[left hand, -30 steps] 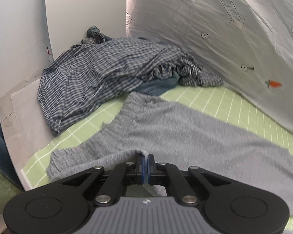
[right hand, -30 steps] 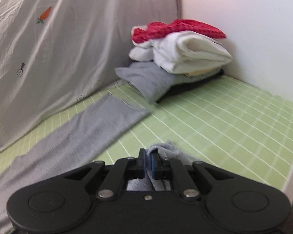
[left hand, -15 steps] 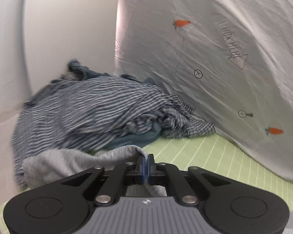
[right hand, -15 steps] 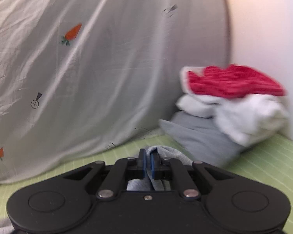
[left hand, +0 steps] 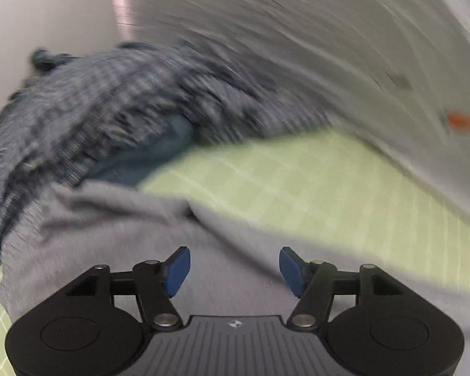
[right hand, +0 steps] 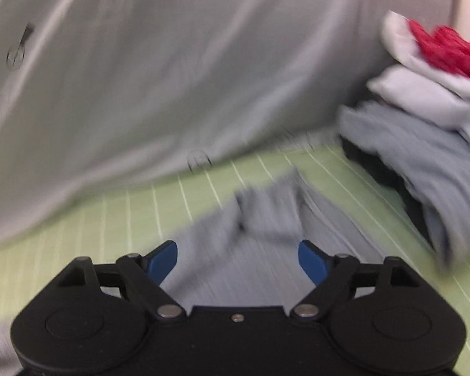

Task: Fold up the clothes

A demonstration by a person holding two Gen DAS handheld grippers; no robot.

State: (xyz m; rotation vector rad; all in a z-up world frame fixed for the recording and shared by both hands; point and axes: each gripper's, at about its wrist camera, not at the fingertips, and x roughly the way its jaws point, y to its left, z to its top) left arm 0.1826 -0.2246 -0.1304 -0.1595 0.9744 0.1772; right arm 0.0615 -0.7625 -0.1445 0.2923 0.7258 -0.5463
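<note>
A grey knit garment [left hand: 116, 238] lies folded over on the green grid mat [left hand: 313, 188], one end beside the checked pile. My left gripper [left hand: 234, 271] hovers just above it, jaws opening, blue pads apart and free of the cloth. In the right wrist view the garment's other end [right hand: 266, 219] lies rumpled on the mat [right hand: 116, 219]. My right gripper [right hand: 237, 261] is over it with its jaws opening wide, and nothing is pinched between the pads. Both views are motion-blurred.
A heap of blue checked clothing [left hand: 103, 109] over a teal piece fills the far left. A folded stack, red [right hand: 445, 50] on white on grey, stands at the far right. A pale sheet with carrot prints [right hand: 172, 78] hangs behind the mat.
Both grippers carried the grey garment's edge toward the hanging sheet, folding it over, then let go. Their jaws went from shut on the cloth to wide apart.
</note>
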